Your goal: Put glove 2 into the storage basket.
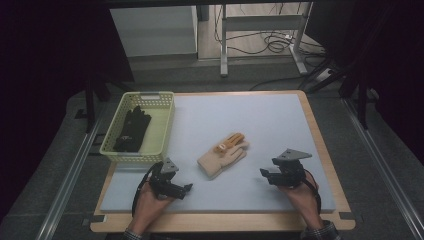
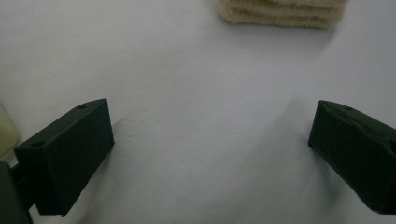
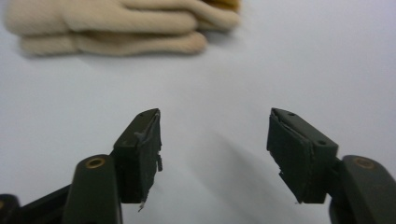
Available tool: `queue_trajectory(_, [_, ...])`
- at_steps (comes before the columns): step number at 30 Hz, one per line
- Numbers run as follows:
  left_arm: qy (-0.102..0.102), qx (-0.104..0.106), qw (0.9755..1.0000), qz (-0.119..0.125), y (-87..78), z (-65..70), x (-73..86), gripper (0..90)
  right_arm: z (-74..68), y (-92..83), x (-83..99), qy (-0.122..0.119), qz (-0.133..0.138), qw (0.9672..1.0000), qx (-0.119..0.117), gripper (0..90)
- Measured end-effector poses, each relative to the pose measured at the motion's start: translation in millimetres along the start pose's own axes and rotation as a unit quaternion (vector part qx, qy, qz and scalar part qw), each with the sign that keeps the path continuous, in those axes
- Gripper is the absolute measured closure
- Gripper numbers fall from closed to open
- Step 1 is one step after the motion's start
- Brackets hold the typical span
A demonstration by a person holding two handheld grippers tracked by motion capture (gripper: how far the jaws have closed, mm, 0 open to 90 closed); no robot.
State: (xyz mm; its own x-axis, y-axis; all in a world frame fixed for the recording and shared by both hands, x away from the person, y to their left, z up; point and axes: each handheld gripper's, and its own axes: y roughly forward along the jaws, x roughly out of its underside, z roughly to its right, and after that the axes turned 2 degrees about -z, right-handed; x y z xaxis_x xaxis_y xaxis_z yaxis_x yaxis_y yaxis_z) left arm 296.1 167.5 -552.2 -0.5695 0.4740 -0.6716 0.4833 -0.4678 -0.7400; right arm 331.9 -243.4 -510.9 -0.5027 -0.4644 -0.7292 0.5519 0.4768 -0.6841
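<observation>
Left of the cream knitted glove [image 1: 223, 155] stands a pale yellow plastic basket [image 1: 162, 131] holding black gloves [image 1: 132, 129]. The glove lies mid-mat on the pale blue foam mat [image 1: 260, 125]. Nearer the person, the left gripper [image 1: 186, 188] and right gripper [image 1: 263, 174] flank the glove, jaws apart, empty.

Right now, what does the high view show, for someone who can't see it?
A cream glove with orange fingers lies on a pale blue mat, between the left claw and the right claw, both open. A yellow basket at the mat's left holds black gloves.
</observation>
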Motion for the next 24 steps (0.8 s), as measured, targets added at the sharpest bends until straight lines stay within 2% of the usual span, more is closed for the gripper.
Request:
queue_trajectory(2, [0.0, 0.0, 1.0, 0.0, 0.0, 0.0, 0.0, 0.3, 5.5, -2.4, 5.7, 0.001, -0.002, 0.9999, 0.014, 31.6])
queue_trajectory(6, [0.0, 0.0, 1.0, 0.0, 0.0, -0.1, 0.0, 0.3, 17.1, -7.0, 17.6, 0.013, -0.002, 0.9995, 0.028, 28.0])
queue_trajectory(11, [-0.001, 0.0, 1.0, 0.0, 0.1, -0.1, 0.0, 0.3, 24.9, -8.1, 31.7, 0.022, -0.007, 0.9991, 0.034, 24.9])
queue_trajectory(15, [-0.001, 0.0, 1.0, 0.0, 0.1, -0.1, -0.1, 0.3, 24.8, -7.6, 33.3, 0.023, -0.013, 0.9991, 0.032, 20.8])
queue_trajectory(18, [-0.001, 0.001, 1.0, -0.001, 0.0, -0.2, -0.2, 0.3, 21.8, -6.5, 33.2, 0.014, -0.018, 0.9989, 0.042, 18.2])
queue_trajectory(24, [0.004, 0.004, 1.0, -0.005, -0.8, -1.4, -2.3, 1.1, 21.8, -6.3, 33.9, 0.018, -0.017, 0.9985, 0.048, 16.6])
